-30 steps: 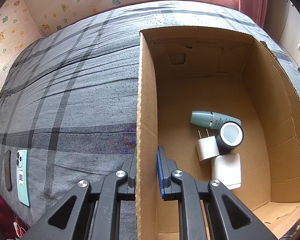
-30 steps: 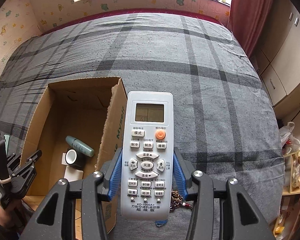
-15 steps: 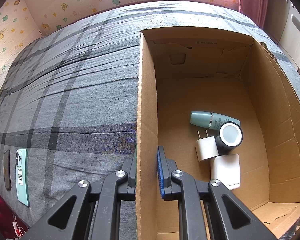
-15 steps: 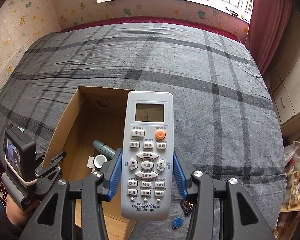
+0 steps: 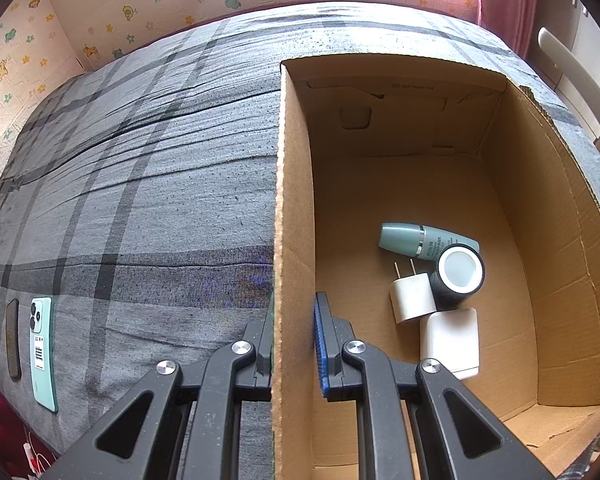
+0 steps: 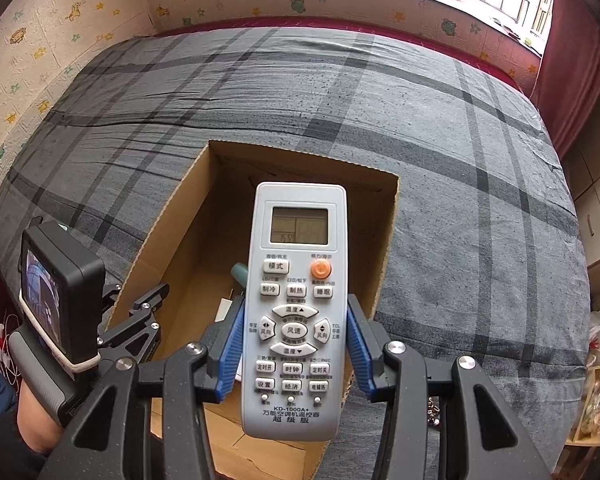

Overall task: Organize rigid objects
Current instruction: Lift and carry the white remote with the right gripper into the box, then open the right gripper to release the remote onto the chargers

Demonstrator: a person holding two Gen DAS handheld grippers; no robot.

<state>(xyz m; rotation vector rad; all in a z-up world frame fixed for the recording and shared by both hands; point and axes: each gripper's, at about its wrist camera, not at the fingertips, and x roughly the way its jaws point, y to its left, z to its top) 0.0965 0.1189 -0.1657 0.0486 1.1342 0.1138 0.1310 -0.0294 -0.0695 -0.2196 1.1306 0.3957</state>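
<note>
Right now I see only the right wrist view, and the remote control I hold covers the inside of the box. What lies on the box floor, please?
Observer: Four things, close together at the near right in the left wrist view: a teal bottle, a black jar, a white plug adapter and a white charger block.
Operator: Is the far part free for the remote control?
Observer: Yes, the cardboard box shows bare floor beyond the bottle.
Operator: How does the left gripper hold the box?
Observer: Its fingers pinch the left wall, one outside, the blue pad inside.
</note>
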